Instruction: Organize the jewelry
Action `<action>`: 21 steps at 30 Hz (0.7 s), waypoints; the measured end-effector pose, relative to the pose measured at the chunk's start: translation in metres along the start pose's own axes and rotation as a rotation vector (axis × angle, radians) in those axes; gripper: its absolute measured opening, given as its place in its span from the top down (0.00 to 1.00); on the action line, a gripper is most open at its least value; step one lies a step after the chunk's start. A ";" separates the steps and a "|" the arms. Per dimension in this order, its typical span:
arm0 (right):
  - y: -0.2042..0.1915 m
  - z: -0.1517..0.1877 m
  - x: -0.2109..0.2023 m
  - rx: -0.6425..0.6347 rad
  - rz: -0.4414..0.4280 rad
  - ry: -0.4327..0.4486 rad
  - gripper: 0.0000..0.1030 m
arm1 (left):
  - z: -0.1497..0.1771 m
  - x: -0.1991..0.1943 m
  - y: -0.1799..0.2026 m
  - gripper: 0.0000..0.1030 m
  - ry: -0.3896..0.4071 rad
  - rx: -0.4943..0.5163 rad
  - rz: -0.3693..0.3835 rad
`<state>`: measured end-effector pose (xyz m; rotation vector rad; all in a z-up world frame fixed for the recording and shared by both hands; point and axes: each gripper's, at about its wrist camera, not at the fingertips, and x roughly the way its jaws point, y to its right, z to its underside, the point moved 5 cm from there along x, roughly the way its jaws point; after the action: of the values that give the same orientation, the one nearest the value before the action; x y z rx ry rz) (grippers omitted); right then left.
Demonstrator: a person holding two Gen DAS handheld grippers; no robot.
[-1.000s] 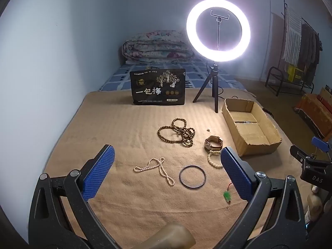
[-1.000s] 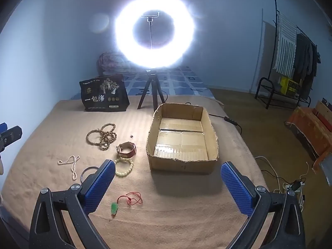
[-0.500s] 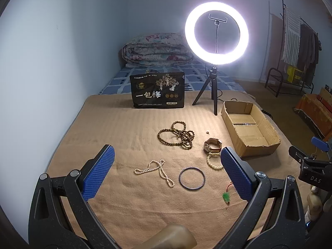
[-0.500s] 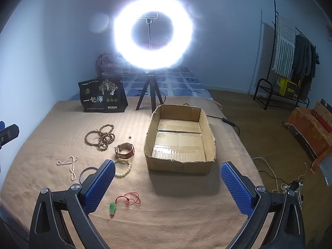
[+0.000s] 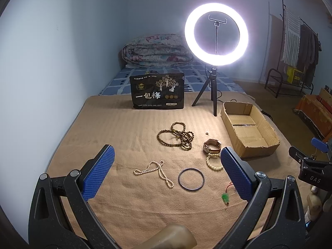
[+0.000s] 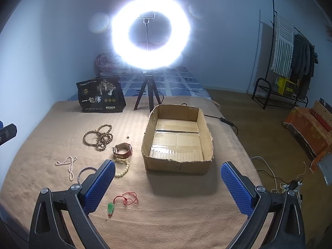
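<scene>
Pouch (image 5: pixel 157 91) reads "一包梅"; left hand-held gripper (image 5: pixel 167 174) and right hand-held gripper (image 6: pixel 168 185) both gape wide, holding nothing

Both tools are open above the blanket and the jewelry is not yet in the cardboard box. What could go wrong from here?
1. The brown bead strands lie looped over each other, so lifting one may drag the rest.
2. The thin metal bangle lies flat on the soft blanket; the left tool could slip off it.
3. The green pendant's red cord may snag on the right tool or the torn rim of the cardboard box.
</scene>
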<state>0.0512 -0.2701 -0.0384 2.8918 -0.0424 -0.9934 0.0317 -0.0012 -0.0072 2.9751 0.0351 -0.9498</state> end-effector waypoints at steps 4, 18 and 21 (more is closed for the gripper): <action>0.001 0.001 0.000 0.000 0.004 -0.002 0.00 | 0.001 0.000 0.001 0.00 0.002 0.001 -0.001; 0.005 0.001 0.000 0.003 0.009 -0.006 0.00 | 0.001 0.000 0.001 0.00 0.002 0.002 -0.002; 0.005 0.000 0.000 0.004 0.015 -0.007 0.00 | -0.001 -0.001 0.001 0.00 0.001 0.003 -0.003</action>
<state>0.0508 -0.2754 -0.0383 2.8872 -0.0671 -1.0019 0.0313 -0.0026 -0.0056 2.9796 0.0376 -0.9490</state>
